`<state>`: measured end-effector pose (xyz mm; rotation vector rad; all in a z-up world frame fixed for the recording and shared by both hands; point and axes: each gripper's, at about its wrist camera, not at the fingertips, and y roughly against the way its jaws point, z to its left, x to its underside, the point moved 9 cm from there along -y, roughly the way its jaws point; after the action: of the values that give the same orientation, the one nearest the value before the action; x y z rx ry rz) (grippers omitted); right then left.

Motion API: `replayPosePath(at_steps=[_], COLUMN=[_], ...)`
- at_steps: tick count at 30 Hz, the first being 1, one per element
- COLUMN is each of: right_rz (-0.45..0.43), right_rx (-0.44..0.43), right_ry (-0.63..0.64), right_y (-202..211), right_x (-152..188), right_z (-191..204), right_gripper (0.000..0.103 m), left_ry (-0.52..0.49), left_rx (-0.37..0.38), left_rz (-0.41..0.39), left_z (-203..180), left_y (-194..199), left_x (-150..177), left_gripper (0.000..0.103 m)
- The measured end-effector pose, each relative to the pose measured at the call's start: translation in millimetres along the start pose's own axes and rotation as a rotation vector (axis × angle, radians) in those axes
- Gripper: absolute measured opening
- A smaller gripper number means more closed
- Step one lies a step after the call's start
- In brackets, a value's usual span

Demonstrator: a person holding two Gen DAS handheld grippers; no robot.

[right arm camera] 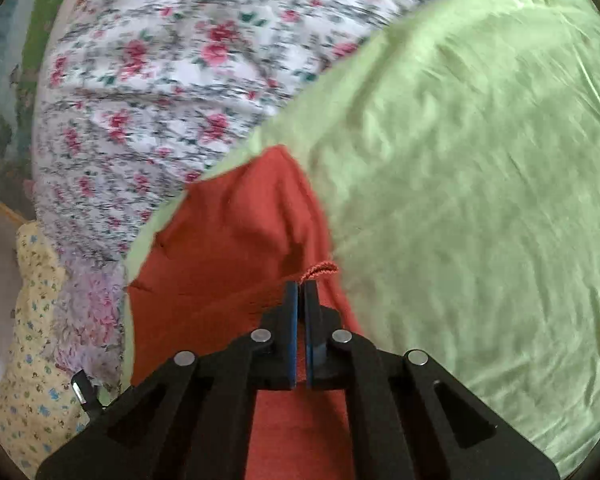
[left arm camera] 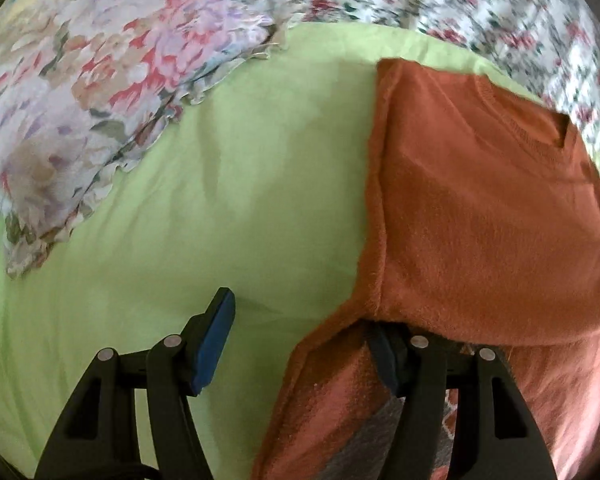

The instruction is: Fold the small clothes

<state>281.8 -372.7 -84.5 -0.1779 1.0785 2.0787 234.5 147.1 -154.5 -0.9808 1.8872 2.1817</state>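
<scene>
Now mid-fold | orange shirt (left arm camera: 480, 200) on the green sheet (left arm camera: 240, 180), collar end toward the floral quilt (left arm camera: 480, 4) | right gripper (right arm camera: 300, 292) pinched tight on the shirt's hem | left gripper (left arm camera: 304, 344) spread wide, shirt draped over one finger, long axis running away from it | right is the holding side.

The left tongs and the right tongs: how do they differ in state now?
The left tongs stand wide open, while the right tongs are shut. The right tongs pinch an edge of the orange shirt; the shirt only drapes over one finger of the left tongs. Both have blue pads.
</scene>
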Motion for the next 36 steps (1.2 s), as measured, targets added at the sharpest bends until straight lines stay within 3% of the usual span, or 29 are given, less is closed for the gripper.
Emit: replayPosePath(at_steps=[4, 8, 15, 16, 17, 19, 21, 25, 28, 30, 33, 36], right_rz=[-0.041, -0.005, 0.139, 0.141, 0.137, 0.094, 0.042, 0.026, 0.045, 0.092, 0.143, 0.172], right_rx=[-0.081, -0.034, 0.137, 0.149, 0.167, 0.179, 0.17, 0.12, 0.031, -0.034, -0.059, -0.009], right_ry=[0.064, 0.123, 0.105, 0.098, 0.092, 0.086, 0.096, 0.141, 0.178, 0.195, 0.223, 0.21], right_y=[4.1, -9.7, -44.1, -42.6, -38.4, -26.0, -12.8, -8.9, -15.5, -28.7, -48.2, -61.5], right_x=[-17.9, -12.7, 24.9, 27.7, 29.8, 28.8, 26.6, 30.3, 37.4, 45.6, 55.4, 55.2], right_z=[34.3, 36.0, -10.2, -13.7, -17.2, -21.1, -17.1, 5.5, 32.4, 51.3, 62.4, 50.1], right_gripper=[0.003, 0.003, 0.01, 0.025, 0.049, 0.065, 0.065, 0.065, 0.065, 0.065, 0.065, 0.065], left_ry=[0.2, 0.357, 0.15, 0.123, 0.105, 0.064, 0.029, -0.02, -0.066, -0.101, -0.145, -0.123], left_rx=[0.1, 0.201, 0.178, 0.21, 0.239, 0.276, 0.271, 0.226, 0.308, 0.376, 0.281, 0.165], left_rz=[0.047, 0.069, 0.151, 0.166, 0.172, 0.158, 0.123, 0.049, 0.005, 0.022, 0.056, 0.064], left_z=[16.9, 31.2, 23.0, 19.1, 16.3, 7.9, -0.2, -30.4, -73.7, -103.8, -119.7, -103.4], left_y=[-3.5, -6.9, 4.2, 10.7, 16.7, 32.6, 42.1, 33.7, 25.6, 15.1, -18.8, -47.3], left_x=[5.9, 10.4, 14.0, 15.7, 15.7, 12.1, -1.3, -50.3, -83.3, -92.2, -97.9, -104.4], left_gripper=[0.065, 0.065, 0.064, 0.064, 0.064, 0.064, 0.064, 0.068, 0.068, 0.068, 0.068, 0.061])
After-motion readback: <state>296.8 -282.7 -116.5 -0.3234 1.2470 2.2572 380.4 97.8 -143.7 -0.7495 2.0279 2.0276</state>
